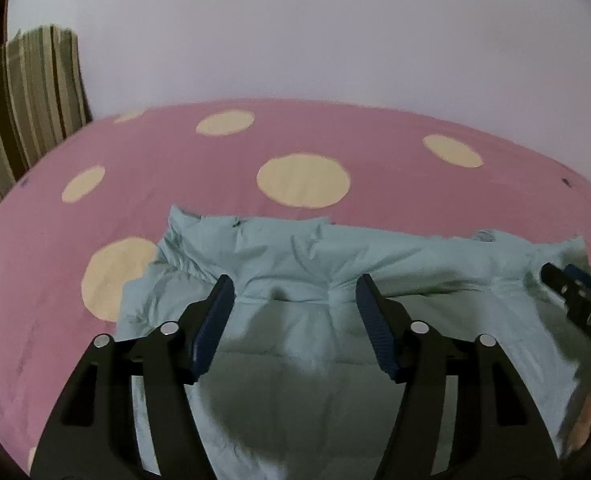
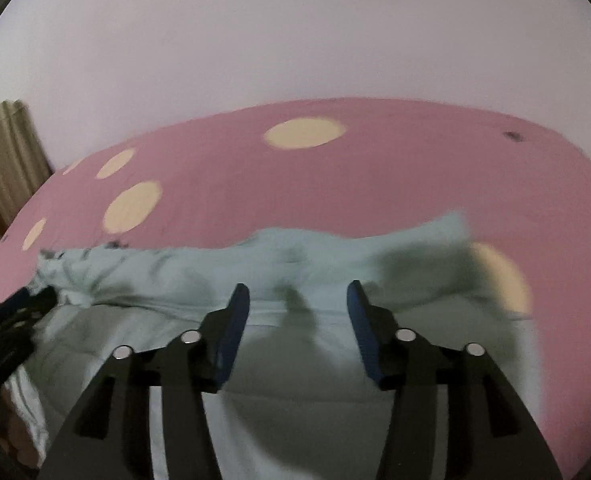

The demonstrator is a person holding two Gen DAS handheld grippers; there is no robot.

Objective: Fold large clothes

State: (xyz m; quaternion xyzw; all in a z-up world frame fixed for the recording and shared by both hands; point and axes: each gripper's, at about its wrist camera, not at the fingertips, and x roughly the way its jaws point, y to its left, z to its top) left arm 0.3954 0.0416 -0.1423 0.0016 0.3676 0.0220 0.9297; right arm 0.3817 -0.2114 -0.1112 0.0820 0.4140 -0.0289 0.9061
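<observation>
A large pale mint-green garment (image 1: 295, 264) lies spread and rumpled on a pink bed sheet with cream dots (image 1: 175, 168). My left gripper (image 1: 294, 292) is open just above the garment, with nothing between its blue pads. The right gripper shows at the right edge of the left wrist view (image 1: 575, 296). In the right wrist view the same garment (image 2: 199, 272) lies below my right gripper (image 2: 298, 300), which is open and empty. The left gripper shows at that view's left edge (image 2: 19, 312).
A plain pale wall (image 1: 295, 32) rises behind the bed. Striped curtains (image 1: 23, 92) hang at the far left, also in the right wrist view (image 2: 3, 152). The pink sheet (image 2: 375, 176) stretches beyond the garment to the bed's far edge.
</observation>
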